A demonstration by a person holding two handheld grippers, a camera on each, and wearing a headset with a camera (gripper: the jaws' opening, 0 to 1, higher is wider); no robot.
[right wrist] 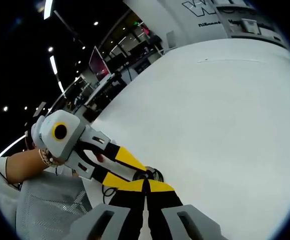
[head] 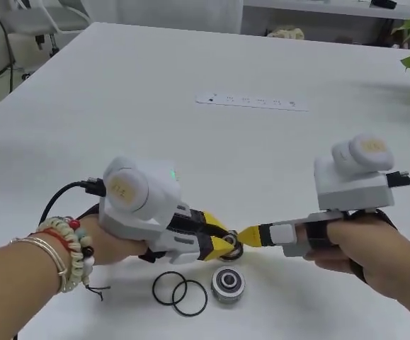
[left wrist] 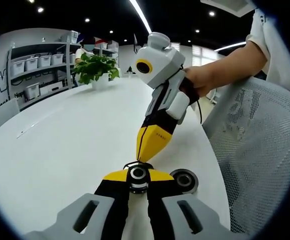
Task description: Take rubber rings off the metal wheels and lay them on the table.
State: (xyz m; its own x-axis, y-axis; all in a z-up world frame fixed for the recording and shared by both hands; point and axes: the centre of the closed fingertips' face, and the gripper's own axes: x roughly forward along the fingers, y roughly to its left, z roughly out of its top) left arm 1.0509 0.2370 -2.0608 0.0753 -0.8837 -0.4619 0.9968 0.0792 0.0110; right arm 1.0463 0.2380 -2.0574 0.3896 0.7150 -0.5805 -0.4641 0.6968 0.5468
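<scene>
The loose wheel [head: 228, 282] lying flat on the white table [head: 190, 156] is your reference. Just above it, raised off the surface, your left gripper [head: 226, 246] has its yellow jaws closed on a second metal wheel [left wrist: 138, 176], one jaw on each side of it. Your right gripper [head: 249, 236] comes in from the right of the loose wheel, its two jaws pressed tightly together into a single yellow point. That point meets the top edge of the clamped wheel. In the left gripper view a thin black rubber ring [left wrist: 130, 164] arcs along that edge right at the tip. You cannot tell from here whether the ring is actually caught between the jaws. Two removed rings lie flat on the table just left of the loose wheel, overlapping each other: one [head: 169, 287] farther from it and one [head: 190, 298] nearer, almost touching it. Well beyond the loose wheel, toward the far side of the table, lies a white power strip [head: 251, 100].
</scene>
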